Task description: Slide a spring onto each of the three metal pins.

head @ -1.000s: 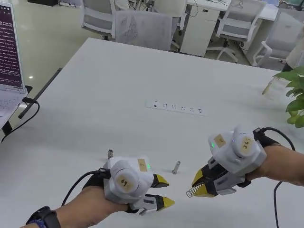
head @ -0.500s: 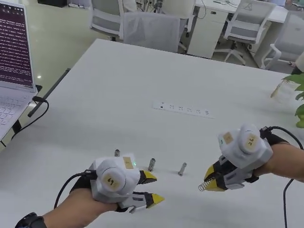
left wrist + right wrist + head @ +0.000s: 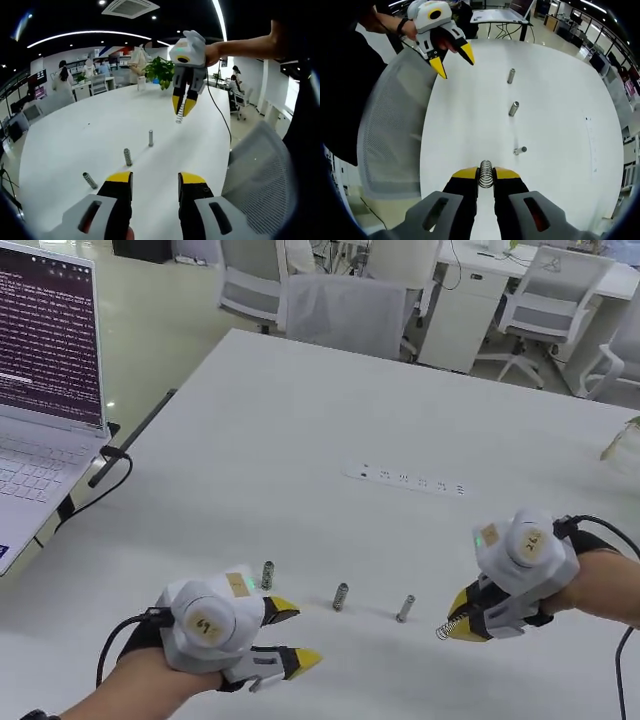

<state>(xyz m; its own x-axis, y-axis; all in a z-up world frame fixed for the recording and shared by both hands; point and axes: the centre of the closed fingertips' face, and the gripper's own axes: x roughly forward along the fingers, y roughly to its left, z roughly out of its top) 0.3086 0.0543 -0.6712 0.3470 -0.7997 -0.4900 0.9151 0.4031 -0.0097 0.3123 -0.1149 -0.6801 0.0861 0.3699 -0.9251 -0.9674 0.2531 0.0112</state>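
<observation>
On the counter [image 3: 300, 420], near edge: metal pins [image 3: 340, 597] in a row of three, spaced apart, all upright.
Leftmost pin [image 3: 267, 575]: sleeved in a fitted spring [image 3: 90, 180]; stands near the body of the left tongs [image 3: 297, 632].
Middle pin [image 3: 513, 108]: wrapped in a second spring [image 3: 127, 156].
Rightmost pin [image 3: 405, 608]: bare metal, nearest the right tongs [image 3: 460, 618] but apart from them.
Right tongs, state: closed on a loose spring [image 3: 486, 173], pinched across its coils between the yellow tips.
Right tongs, place: held clear of the counter, off to the right of the bare pin, with one end of the loose spring poking out past the tips.
Left tongs, state: open, yellow tips spread, nothing between them.
Left tongs, place: low over the near edge, tips pointing along the row.
Power strip [image 3: 412, 481]: lies flat farther back, well apart from the row.
Laptop [image 3: 40, 410]: open at the left edge, screen lit with lines of text.
</observation>
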